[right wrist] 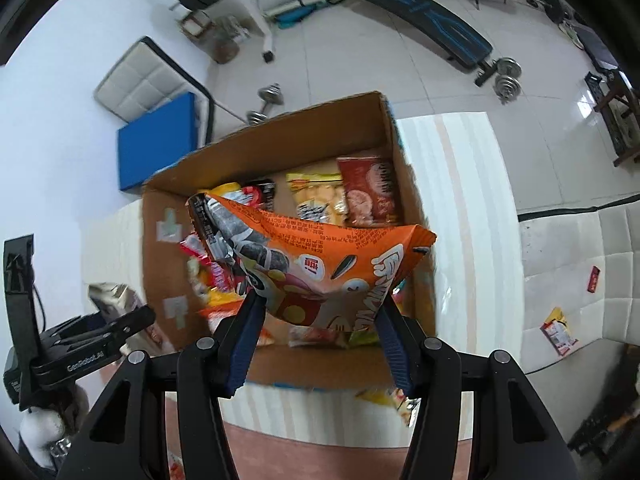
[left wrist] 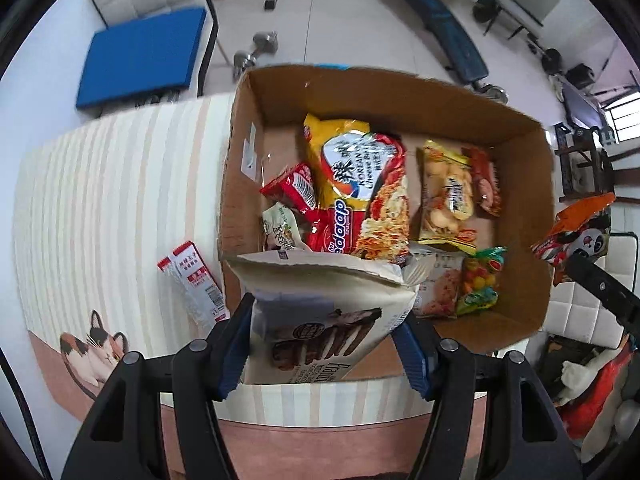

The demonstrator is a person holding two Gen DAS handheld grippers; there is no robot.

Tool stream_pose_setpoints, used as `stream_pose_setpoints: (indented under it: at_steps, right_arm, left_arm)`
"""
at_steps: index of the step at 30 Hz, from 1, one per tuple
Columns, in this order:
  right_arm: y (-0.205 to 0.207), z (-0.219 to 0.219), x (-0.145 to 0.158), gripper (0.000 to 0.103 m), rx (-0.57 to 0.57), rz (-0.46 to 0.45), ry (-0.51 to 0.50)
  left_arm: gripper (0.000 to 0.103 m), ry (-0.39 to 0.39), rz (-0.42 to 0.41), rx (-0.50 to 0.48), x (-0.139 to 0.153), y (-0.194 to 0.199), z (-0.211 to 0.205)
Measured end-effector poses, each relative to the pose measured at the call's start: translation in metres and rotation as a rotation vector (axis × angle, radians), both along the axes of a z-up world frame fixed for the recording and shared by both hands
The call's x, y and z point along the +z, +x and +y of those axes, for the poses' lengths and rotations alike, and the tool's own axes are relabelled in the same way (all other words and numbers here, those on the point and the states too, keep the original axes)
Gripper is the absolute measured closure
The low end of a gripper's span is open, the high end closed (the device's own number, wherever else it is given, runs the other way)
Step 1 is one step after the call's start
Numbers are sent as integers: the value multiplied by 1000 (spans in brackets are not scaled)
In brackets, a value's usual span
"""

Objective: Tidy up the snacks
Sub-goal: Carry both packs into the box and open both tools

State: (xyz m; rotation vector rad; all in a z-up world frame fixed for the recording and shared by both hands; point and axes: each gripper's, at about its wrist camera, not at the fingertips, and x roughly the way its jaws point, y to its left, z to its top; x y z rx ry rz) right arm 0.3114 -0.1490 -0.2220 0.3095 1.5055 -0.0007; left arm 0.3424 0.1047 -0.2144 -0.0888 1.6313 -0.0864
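Cardboard box (left wrist: 516, 184) sits open-topped on the worktop (left wrist: 120, 184), which carries a striped cream cloth with a cat print (left wrist: 94, 346) at its near corner.

Left hand-held gripper (left wrist: 326, 338): blue pads clamped on a cream sandwich-biscuit bag (left wrist: 320, 312), jaws partly apart to the bag's width. Bag hangs over the box's near wall, top edge torn-looking and crumpled.

Right hand-held gripper (right wrist: 318, 326): pads pinched on an orange sunflower-seed bag (right wrist: 320, 256), held above the box interior, jaws likewise part-way apart. From the left wrist view the same orange bag shows at the far right, outside the box's right wall.

Box contents: yellow-red Korean noodle pack (left wrist: 360, 184) in the middle, red wrapped snacks (left wrist: 294, 188) to its left, a yellow cracker bag (left wrist: 446, 196) and a red sausage-type pack (left wrist: 486, 184) to the right, a small bag of coloured candy (left wrist: 480, 280) near the front wall. Packs overlap; floor of the box is partly bare at the back.

Outside the box: two red-and-white sachets (left wrist: 196, 284) lie on the cloth just left of it.

Room: tiled floor, dumbbell (right wrist: 266, 104), weight bench (right wrist: 420, 16), blue mat (left wrist: 140, 56) on a white padded seat.
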Motion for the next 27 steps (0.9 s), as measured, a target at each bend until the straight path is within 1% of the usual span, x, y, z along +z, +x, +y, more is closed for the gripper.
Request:
stream_pose_setpoints:
  at_steps: [4,7,11,12,14,16,18,19,20,22,23,25,27]
  right_arm:
    - [14,-9,-19,44,-25,48,-28]
    - [20,-16,-27,44,-51,64,-37]
    - [24,-20,-33,43,-62,84,-45]
    - [26,-20,-34,41,-60,91,-54]
    - [27,-19,-33,21,-52,95,-55]
    - [25,-16,-30,17,-42,89,-62]
    - [24,-11,-26,16,-26,88,-61]
    - [22,-7,-24,11,-17,89,-64]
    - [21,-4,-22,9,-5,89,-72]
    - [17,3,-17,9,14,75,-81]
    - [14,6,-14,9,23,61,-82]
    - [7,13,-7,9,40,27,-76]
    - [-3,19,-1,9,60,-2,-89]
  left_arm:
    - [40,24,55,-7,-20,9,1]
    - [39,20,92,1,-32,15,3]
    - [40,28,91,17,-35,18,7]
    - [40,20,95,22,-35,19,8]
    - [40,7,97,37,-35,20,11]
    - [40,-3,98,44,-33,20,12]
    - [34,4,93,35,-31,19,10]
    - [24,7,89,34,-30,19,10]
    - [20,0,75,34,-27,18,9]
    - [18,-6,30,40,-19,16,11]
    - [15,-15,6,43,-14,14,11]
    - [11,-35,-40,40,-5,10,10]
    - [10,-35,-93,34,6,3,9]
